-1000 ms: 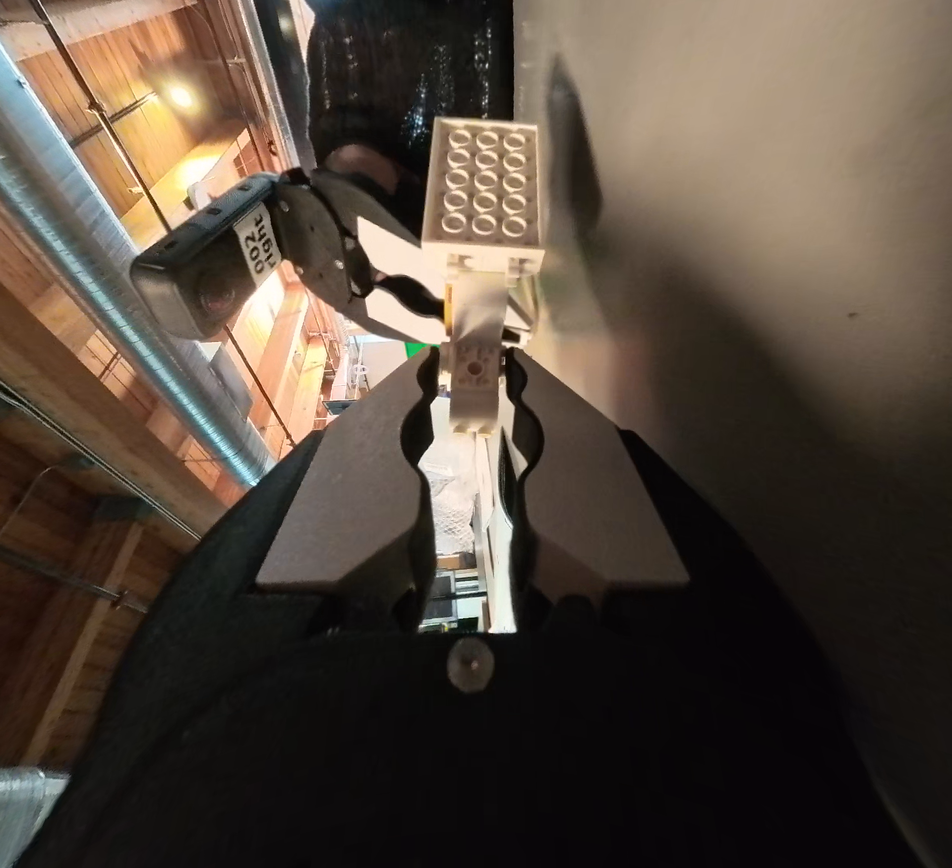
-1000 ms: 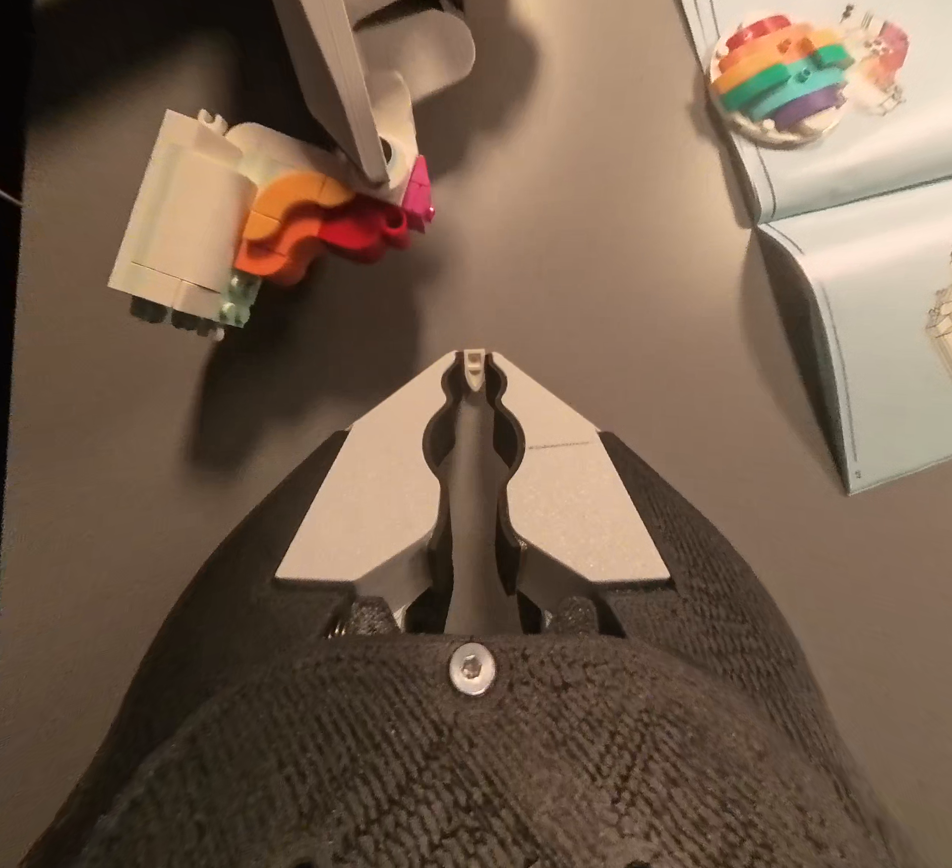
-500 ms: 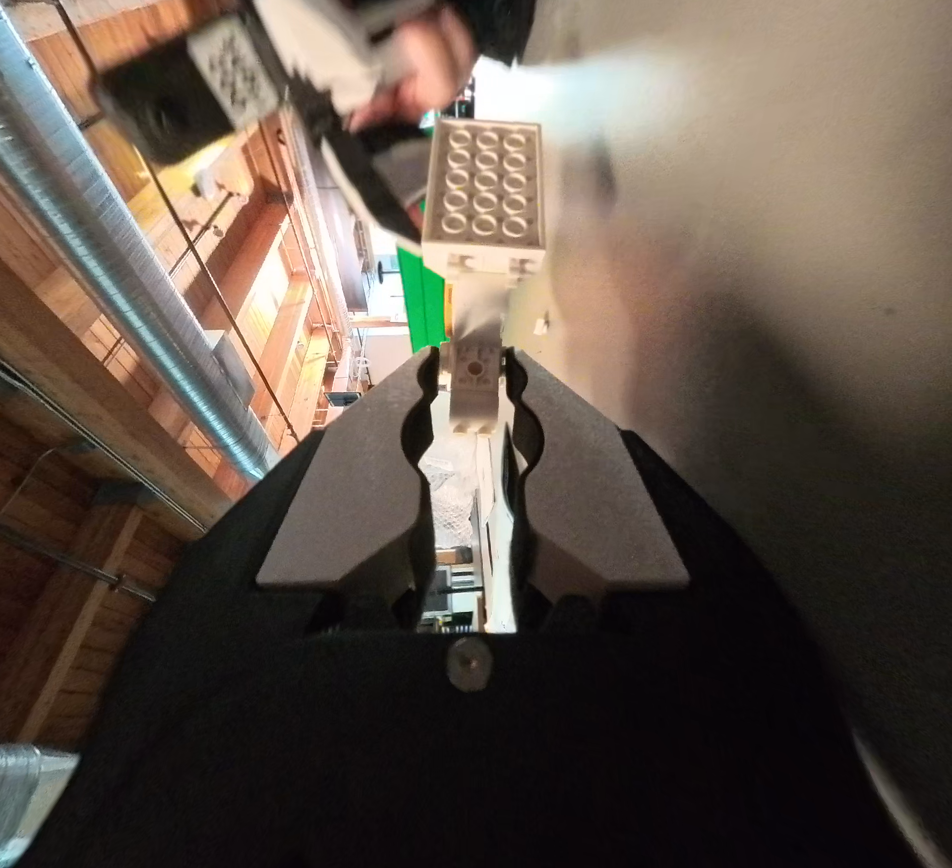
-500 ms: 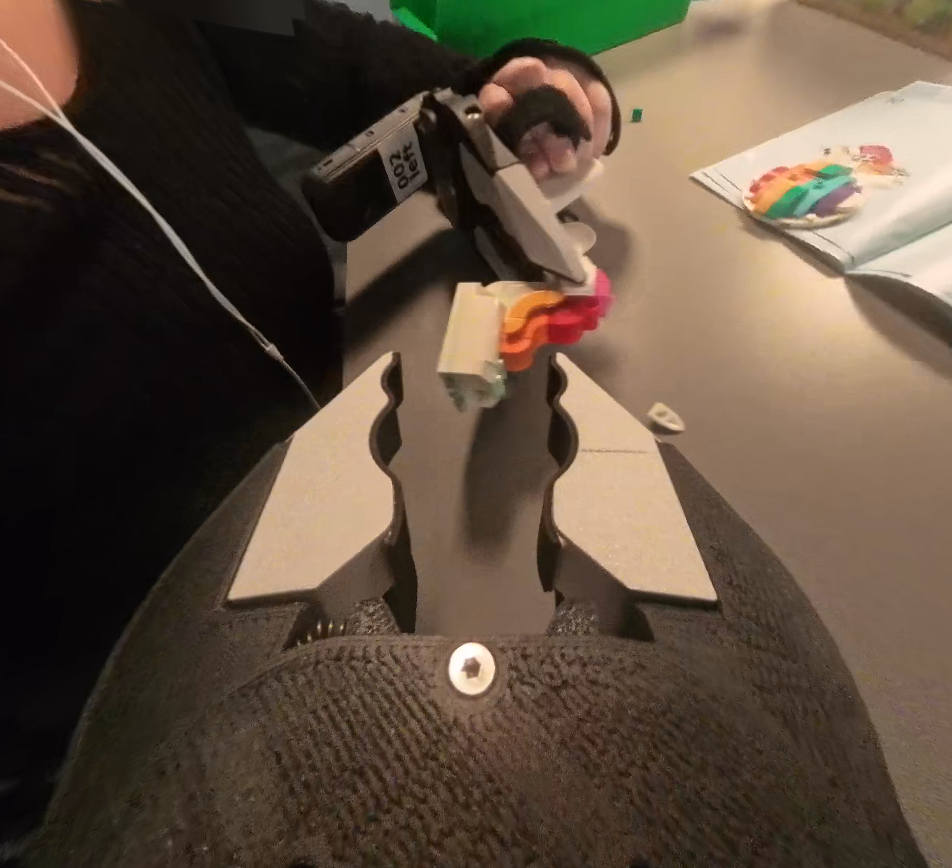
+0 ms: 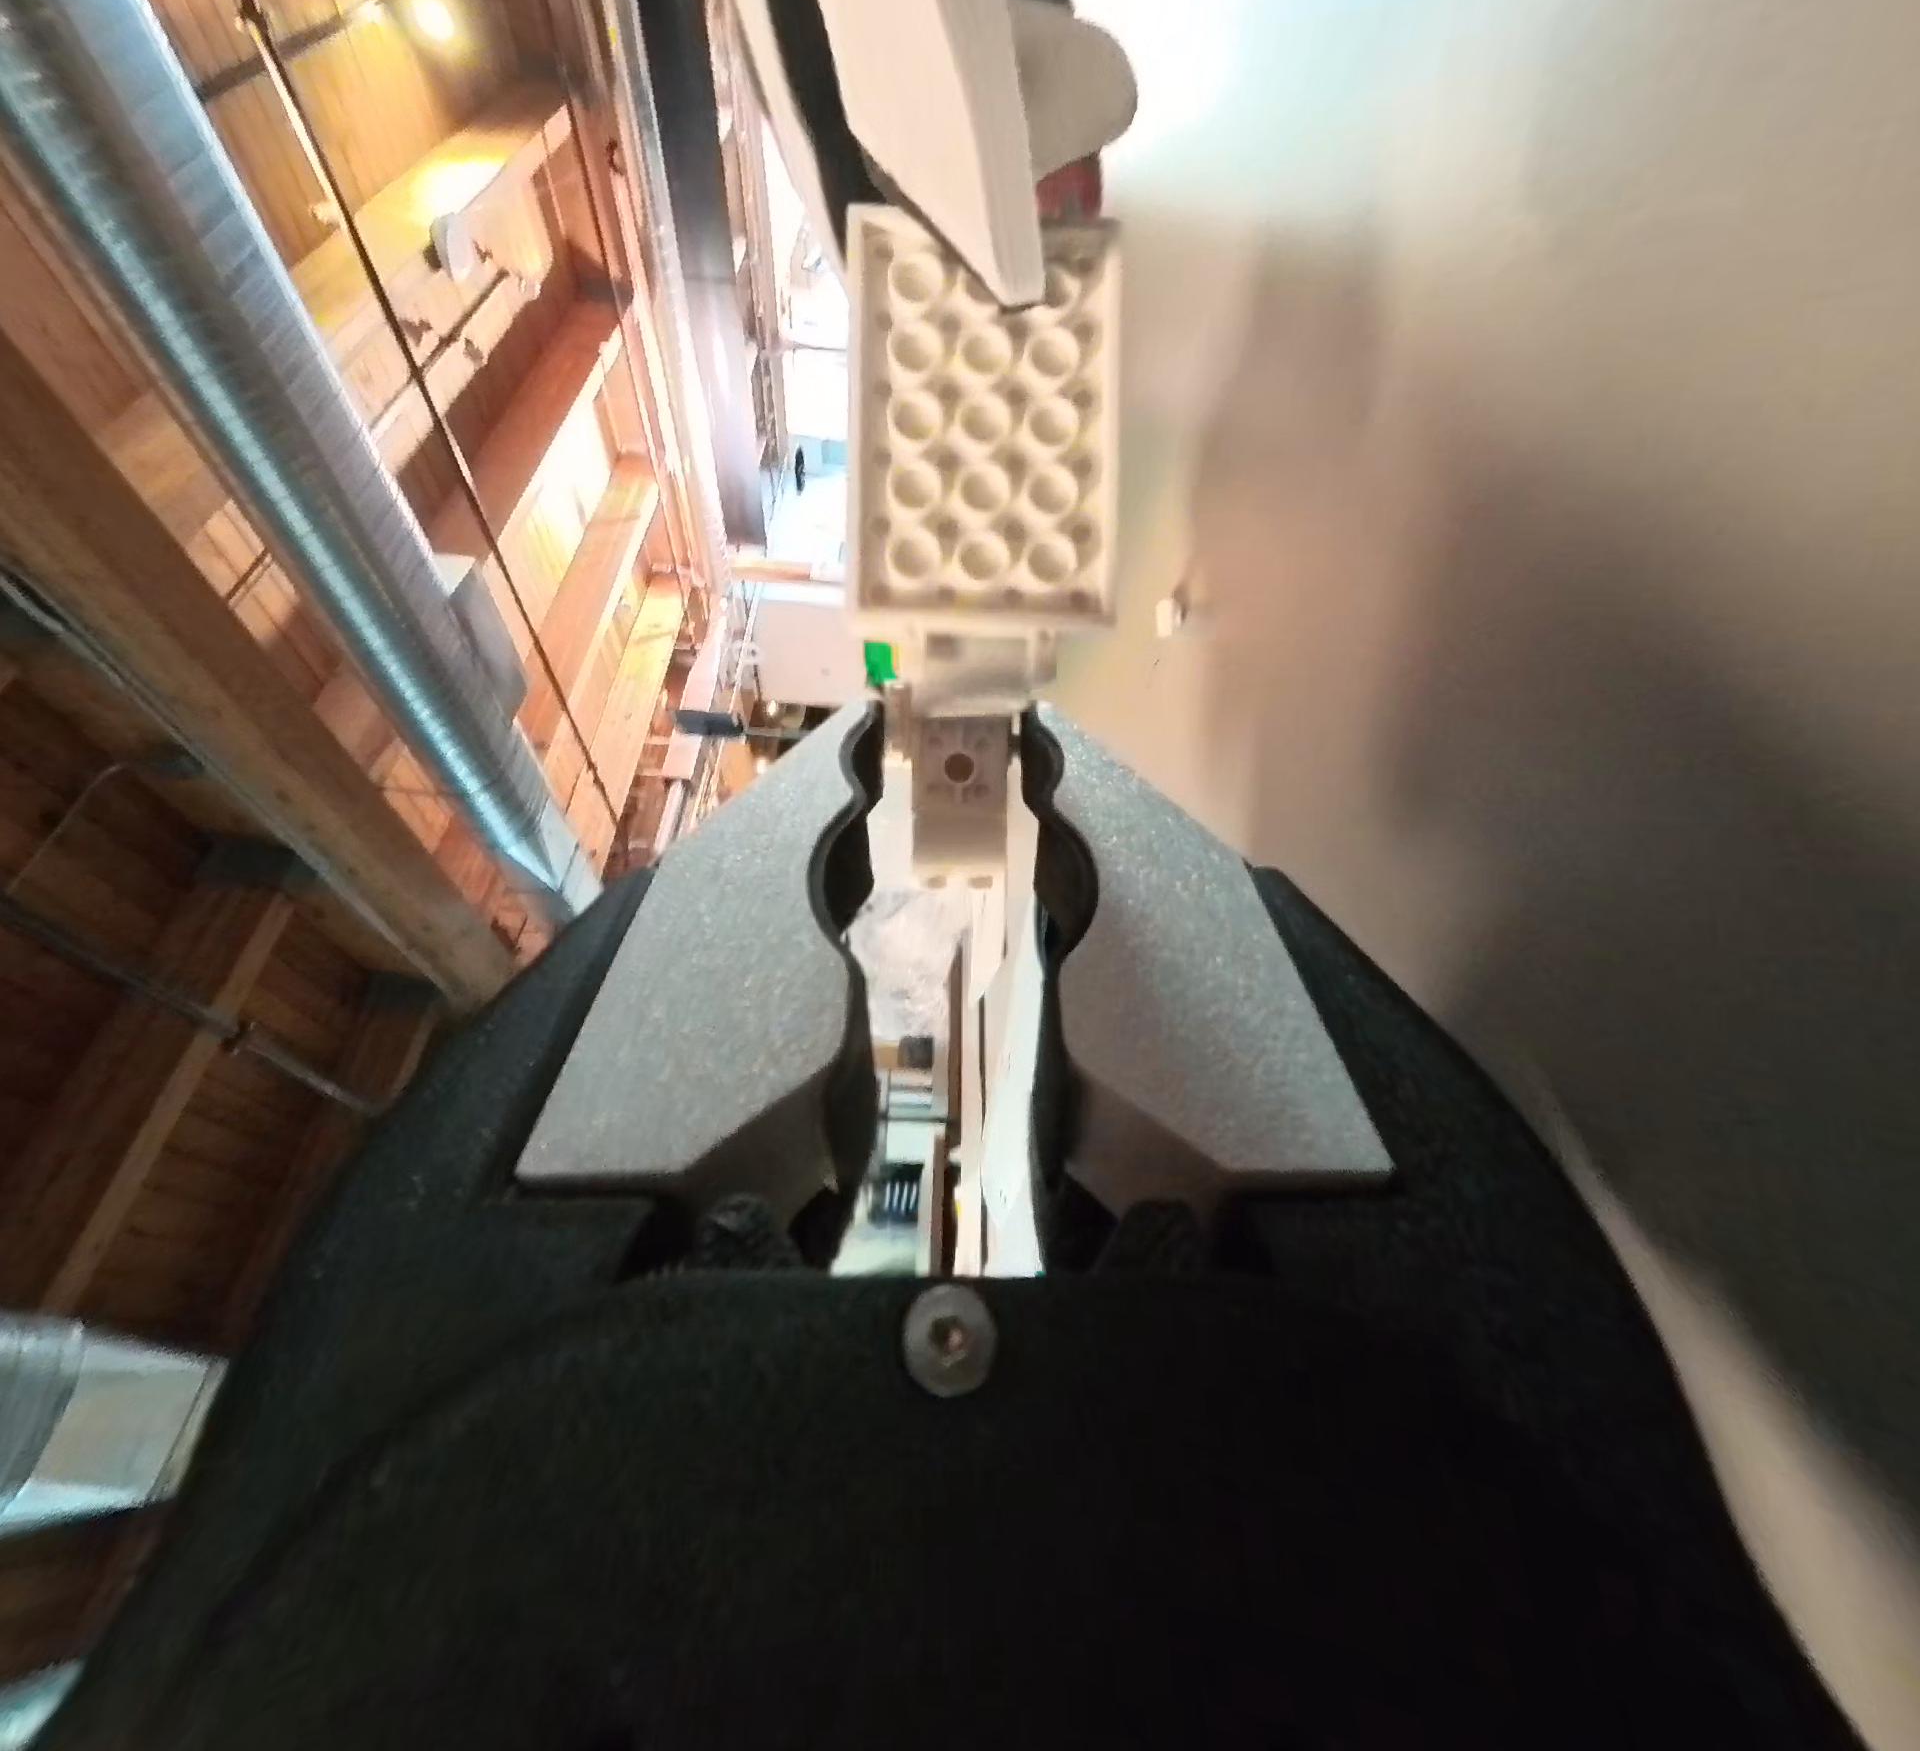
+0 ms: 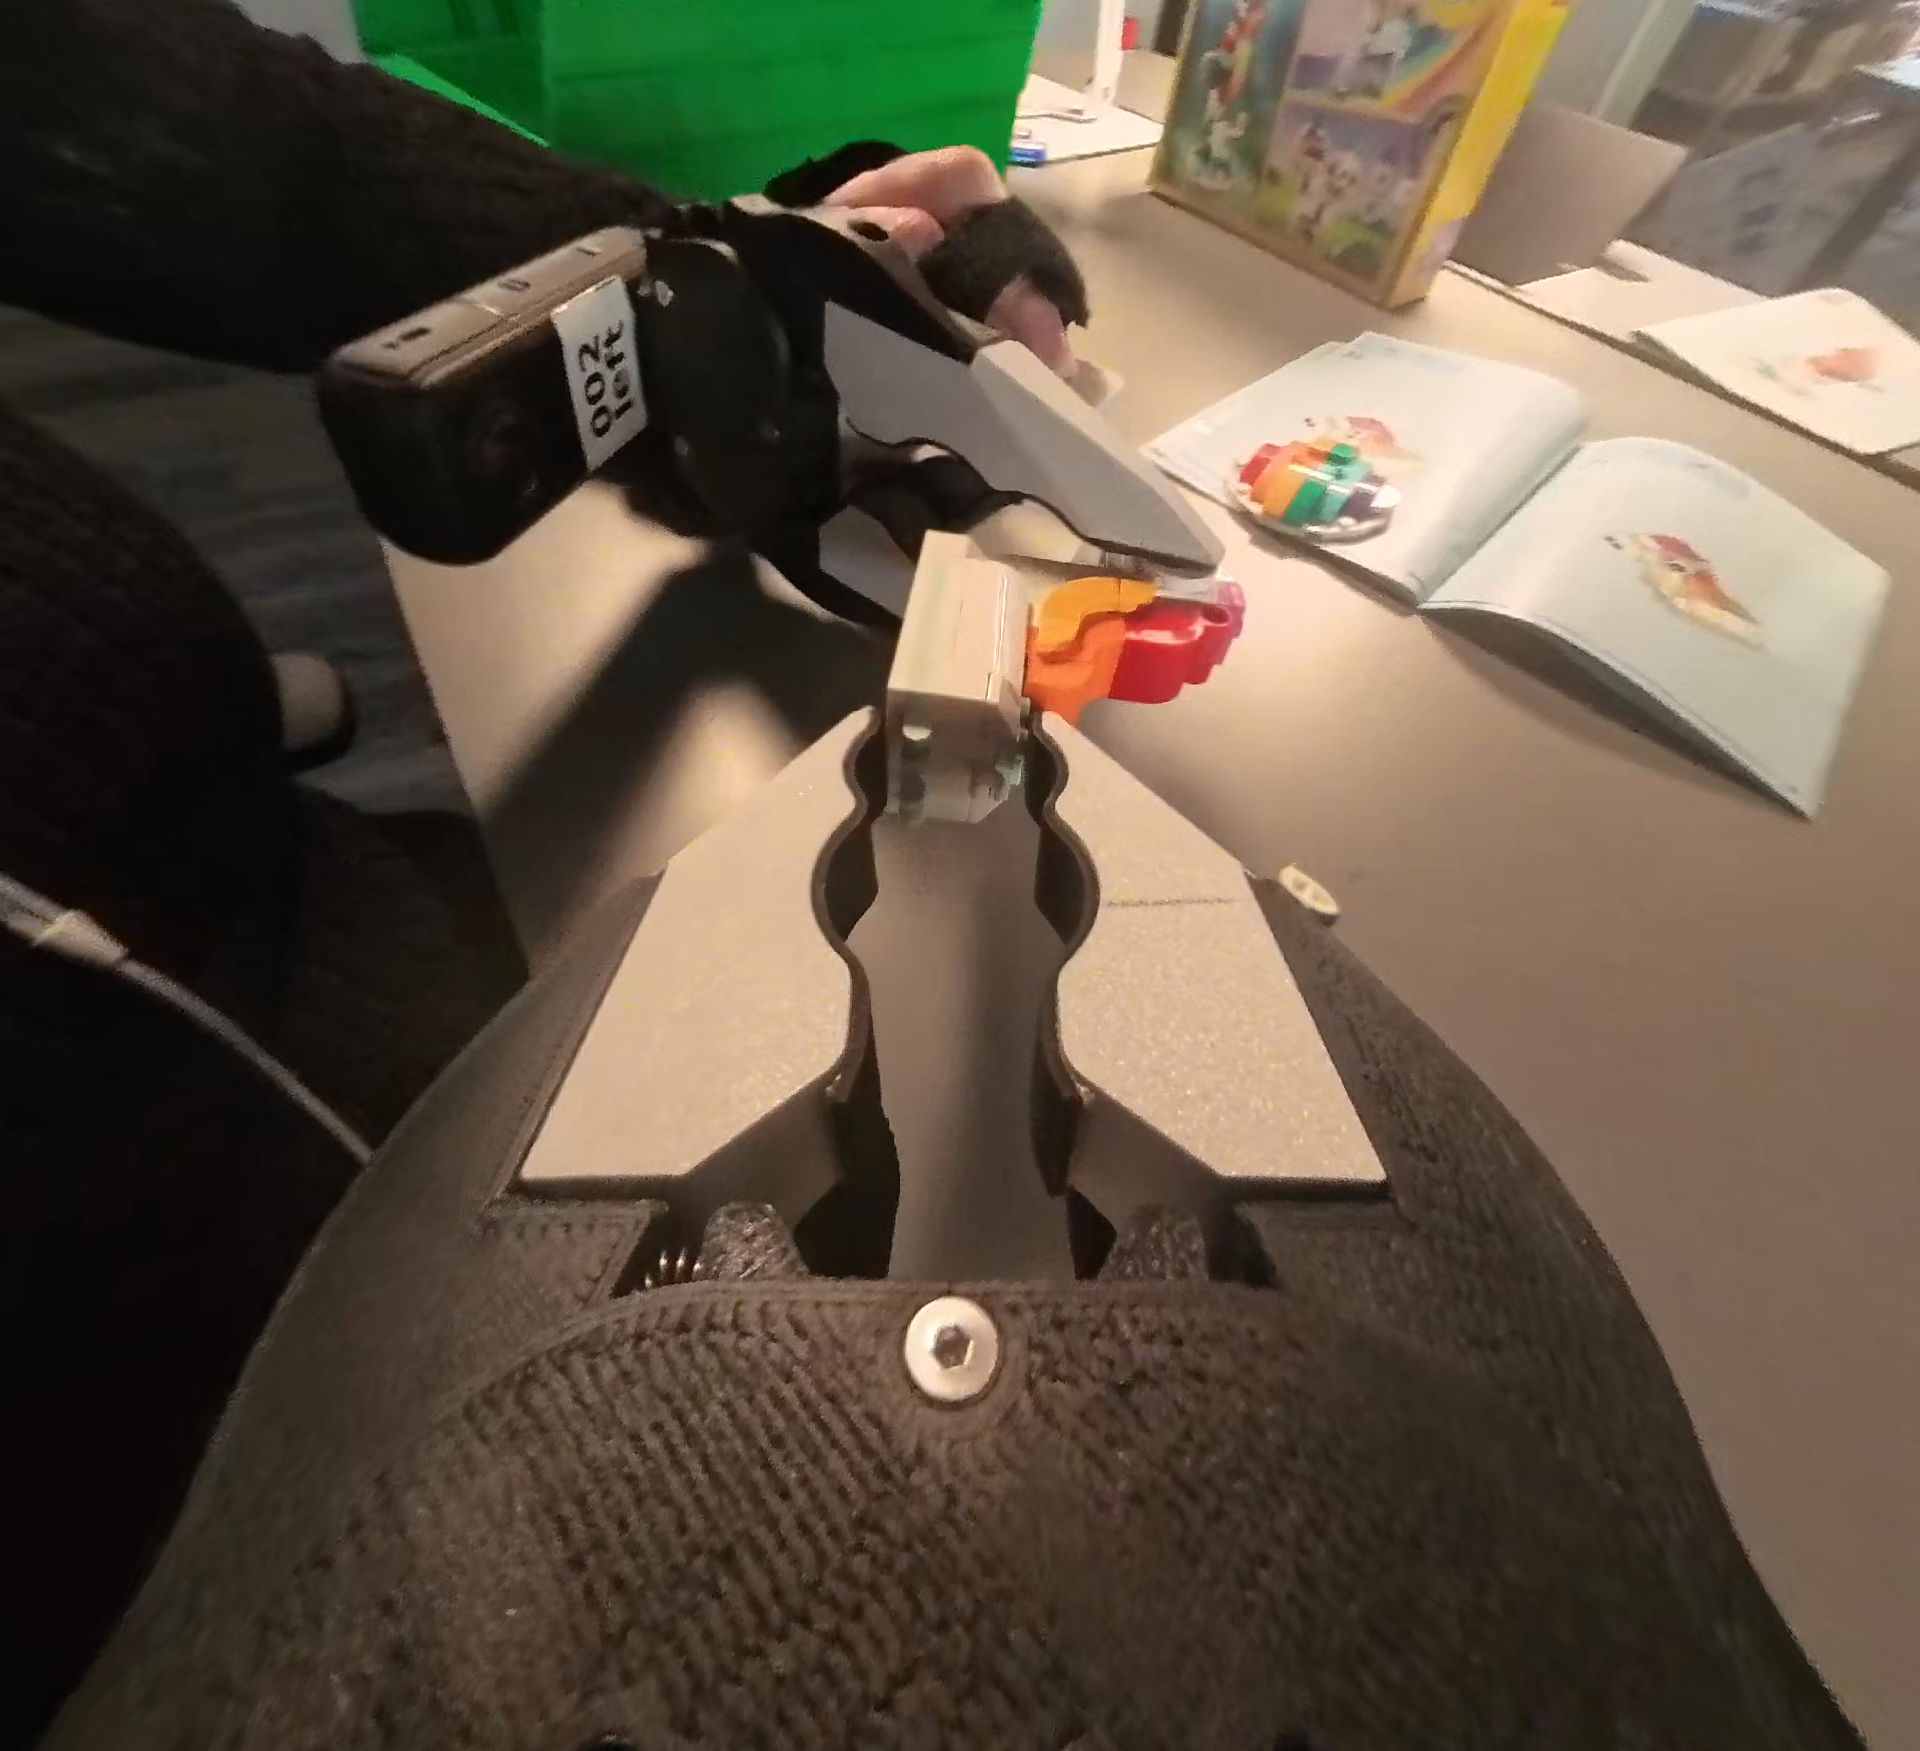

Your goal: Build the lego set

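The lego model is a white block [image 6: 954, 631] joined to orange [image 6: 1081, 652] and red curved pieces [image 6: 1169, 647]. My left gripper [image 5: 951, 751] is shut on a small white part of the model and holds it off the table. The studless underside of the white plate [image 5: 987, 423] faces the left wrist camera. My right gripper [image 6: 956, 751] has its jaws closed against both sides of the white block's near end. The left gripper [image 6: 1091, 486] also shows in the right wrist view, gripping the red end. A right finger [image 5: 914, 39] overlaps the plate's far end.
A small loose white piece [image 6: 1304, 891] lies on the grey table [image 6: 1455, 974] beside my right finger. An open instruction booklet [image 6: 1621, 579] carries a rainbow sub-build [image 6: 1314, 475]. A green bin [image 6: 727, 49] and the set's box [image 6: 1371, 70] stand behind. A black sleeve [image 6: 208, 174] is at the left.
My right gripper dropped a small white piece, opened, swung round to the model's white end and closed on it. My left gripper kept its hold on the model.
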Tool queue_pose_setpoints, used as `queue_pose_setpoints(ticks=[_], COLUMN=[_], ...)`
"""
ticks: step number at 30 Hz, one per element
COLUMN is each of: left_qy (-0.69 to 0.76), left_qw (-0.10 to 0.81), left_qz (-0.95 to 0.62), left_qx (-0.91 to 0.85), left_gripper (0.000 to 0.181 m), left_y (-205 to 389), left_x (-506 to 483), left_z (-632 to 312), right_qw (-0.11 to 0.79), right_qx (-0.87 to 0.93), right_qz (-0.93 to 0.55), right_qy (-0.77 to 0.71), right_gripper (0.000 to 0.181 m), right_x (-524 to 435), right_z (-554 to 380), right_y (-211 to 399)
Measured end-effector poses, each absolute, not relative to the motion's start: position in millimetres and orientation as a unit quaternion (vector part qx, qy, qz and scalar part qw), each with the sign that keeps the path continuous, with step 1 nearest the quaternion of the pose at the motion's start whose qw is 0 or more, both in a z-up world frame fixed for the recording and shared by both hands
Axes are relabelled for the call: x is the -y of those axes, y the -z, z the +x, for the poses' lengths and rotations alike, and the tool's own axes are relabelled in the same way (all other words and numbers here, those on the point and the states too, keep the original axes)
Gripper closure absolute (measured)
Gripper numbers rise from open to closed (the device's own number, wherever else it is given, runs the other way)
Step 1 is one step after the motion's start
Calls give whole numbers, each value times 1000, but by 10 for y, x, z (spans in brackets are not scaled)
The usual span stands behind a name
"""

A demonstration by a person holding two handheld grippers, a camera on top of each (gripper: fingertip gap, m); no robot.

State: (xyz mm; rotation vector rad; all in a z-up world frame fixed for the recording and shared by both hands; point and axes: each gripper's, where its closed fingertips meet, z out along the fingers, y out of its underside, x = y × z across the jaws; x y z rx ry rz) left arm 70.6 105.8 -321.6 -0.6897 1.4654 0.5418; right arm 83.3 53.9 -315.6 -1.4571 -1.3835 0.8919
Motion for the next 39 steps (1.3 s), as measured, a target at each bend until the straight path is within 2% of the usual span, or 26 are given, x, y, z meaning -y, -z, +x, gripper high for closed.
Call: queue_pose_setpoints(ticks=[2,3,6,8,12,15,17,18,23,26,31,33,36,39], left_qy=[-250,-253,-269,-280,-334,-359,-360,-360,-385,-418,-404,-395,-393,-378], left_qw=[655,651,637,638,638,649,646,643,639,625,636,633,624,629], left_qz=[-320,-330,-376,-382,-334,-294,-302,-314,-325,-340,-342,-339,-298,-269], left_qx=[-637,-635,-616,-607,-608,-603,-602,-599,-581,-566,-562,-573,-606,-624], left_gripper=[155,148,104,96,105,122,142,144,145,138,144,145,145,145], left_y=[3212,3220,3235,3202,3160,3100,3094,3097,3038,3021,2980,2999,3085,3129], left_x=[-1100,-1117,-1213,-1223,-1107,-996,-1007,-1037,-1101,-1205,-1213,-1173,-1102,-1026], left_z=[691,678,589,571,701,798,797,780,689,595,544,518,498,502], right_qw=[482,502,548,565,579,583,578,576,574,568,582,587,531,501], right_qx=[548,536,498,475,439,421,405,397,369,378,401,420,502,578], right_qz=[-598,-603,-621,-637,-659,-669,-680,-684,-692,-689,-658,-633,-621,-605], right_qy=[-331,-310,-256,-224,-194,-189,-198,-208,-235,-244,-259,-281,-285,-219], right_gripper=[157,157,157,157,157,157,157,157,157,157,156,150,146,152], right_x=[-600,-662,-830,-920,-981,-986,-989,-984,-990,-941,-864,-816,-816,-1113], right_z=[814,819,864,887,826,746,697,674,614,560,521,550,677,916], right_y=[3145,3128,3090,3083,3075,3065,3064,3058,3023,3033,2967,2895,3014,3261])
